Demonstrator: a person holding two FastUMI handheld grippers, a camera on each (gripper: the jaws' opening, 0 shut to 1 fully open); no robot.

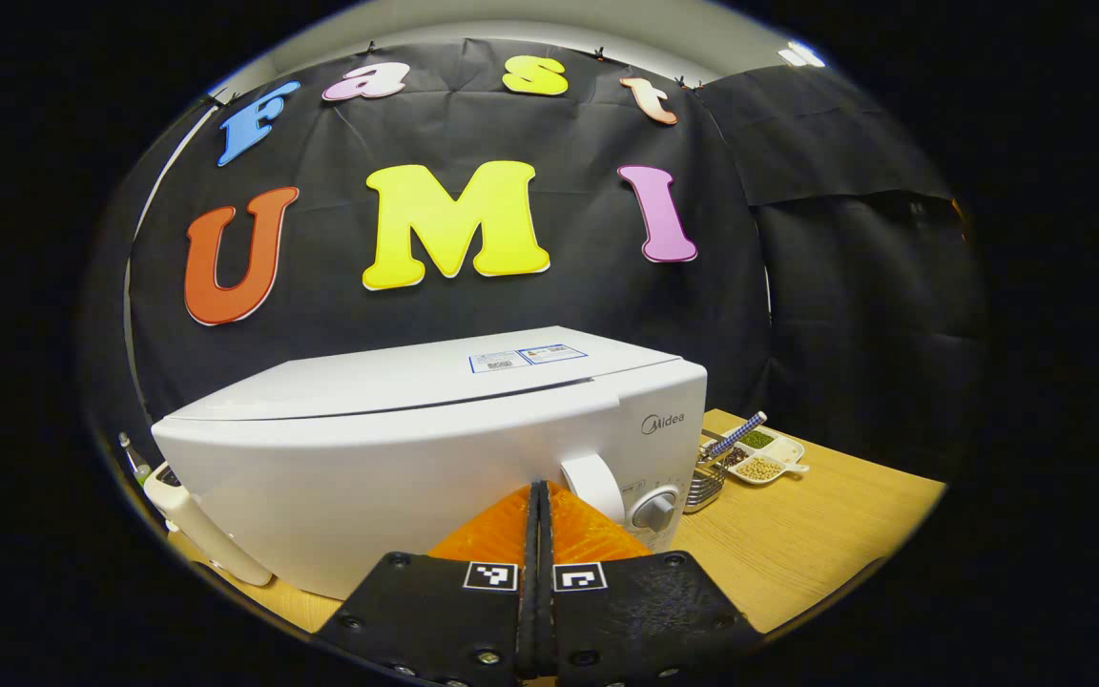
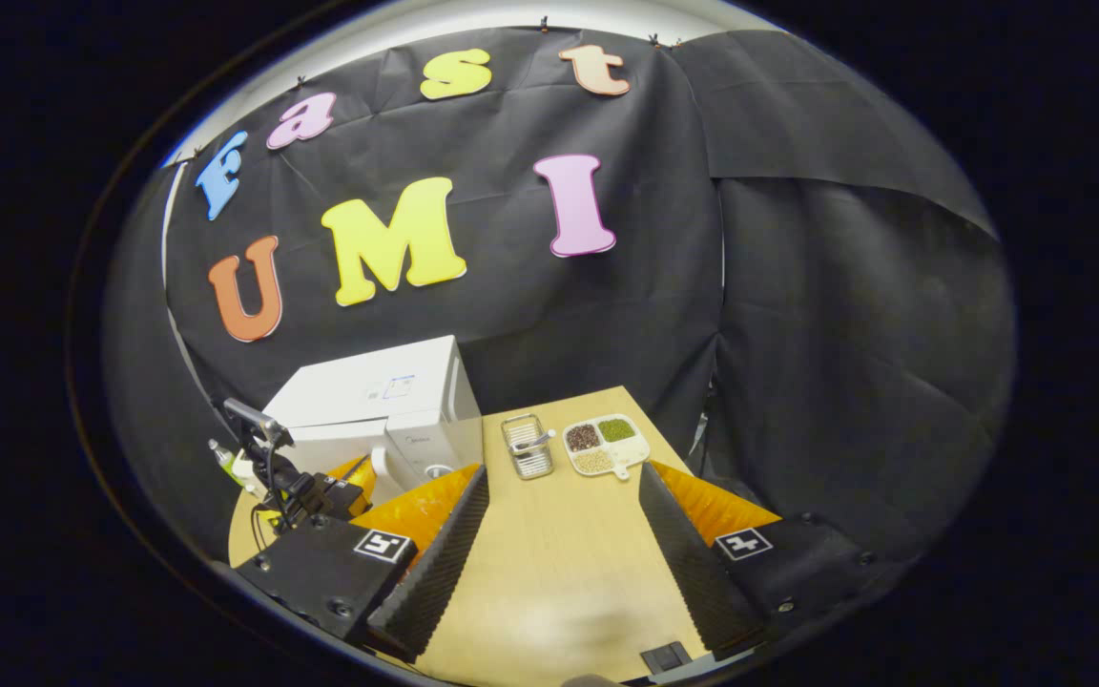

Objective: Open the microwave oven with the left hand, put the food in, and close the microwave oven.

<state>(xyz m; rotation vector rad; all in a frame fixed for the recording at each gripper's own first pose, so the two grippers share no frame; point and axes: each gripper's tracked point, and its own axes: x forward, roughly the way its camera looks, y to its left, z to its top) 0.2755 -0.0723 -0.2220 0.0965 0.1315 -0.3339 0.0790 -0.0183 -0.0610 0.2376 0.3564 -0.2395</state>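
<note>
A white microwave oven point(image 1: 397, 448) stands on the wooden table with its door closed, and I see it farther off as the microwave oven point(image 2: 387, 405). Its white handle point(image 1: 593, 483) and a round knob point(image 1: 654, 509) sit at the door's right side. My left gripper point(image 1: 540, 489) is shut with nothing between its fingers, its tips just left of the handle. The food, a white divided dish point(image 2: 606, 445) of beans and grains, lies at the table's far end; it also shows as the dish point(image 1: 767, 456). My right gripper point(image 2: 563, 469) hangs open above the table, short of the dish.
A small metal wire basket point(image 2: 528, 446) stands between the microwave and the dish, seen too as the basket point(image 1: 705, 480). A white object point(image 1: 201, 530) leans at the microwave's left side. Bare wooden table point(image 2: 559, 563) stretches below the right gripper. Black cloth walls close the booth.
</note>
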